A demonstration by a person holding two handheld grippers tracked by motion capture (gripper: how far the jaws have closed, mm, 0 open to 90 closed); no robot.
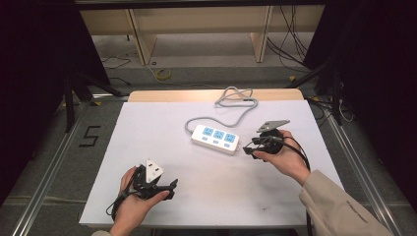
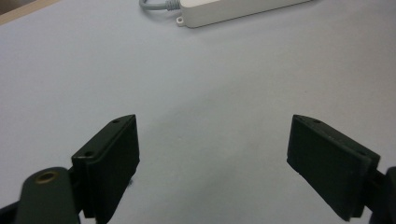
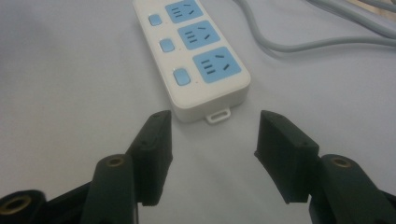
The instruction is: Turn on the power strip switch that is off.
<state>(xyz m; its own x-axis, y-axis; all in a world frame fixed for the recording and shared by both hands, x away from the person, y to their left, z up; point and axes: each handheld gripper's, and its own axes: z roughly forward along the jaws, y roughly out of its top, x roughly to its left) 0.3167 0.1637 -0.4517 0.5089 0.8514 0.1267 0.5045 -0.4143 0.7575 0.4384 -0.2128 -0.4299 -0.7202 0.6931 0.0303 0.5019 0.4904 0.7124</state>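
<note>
A white power strip (image 1: 216, 138) with three blue sockets and three blue switches lies mid-table, its grey cable (image 1: 235, 101) looping toward the far edge. My right gripper (image 1: 249, 149) sits just right of the strip's near end, open, with nothing between its jaws. In the right gripper view the strip (image 3: 194, 56) lies just ahead of the open gripper (image 3: 212, 140), its small mounting tab (image 3: 218, 115) facing the gap. My left gripper (image 1: 172, 189) rests open near the table's front left. In the left gripper view the open gripper (image 2: 212, 154) faces bare table, the strip's end (image 2: 233, 10) far ahead.
The table is covered by a white sheet (image 1: 162, 137), with a wooden edge (image 1: 167, 95) at the far side. Beyond it stand wooden shelving legs (image 1: 140, 42) and floor cables (image 1: 290, 44). Metal rails (image 1: 54, 147) run along both sides.
</note>
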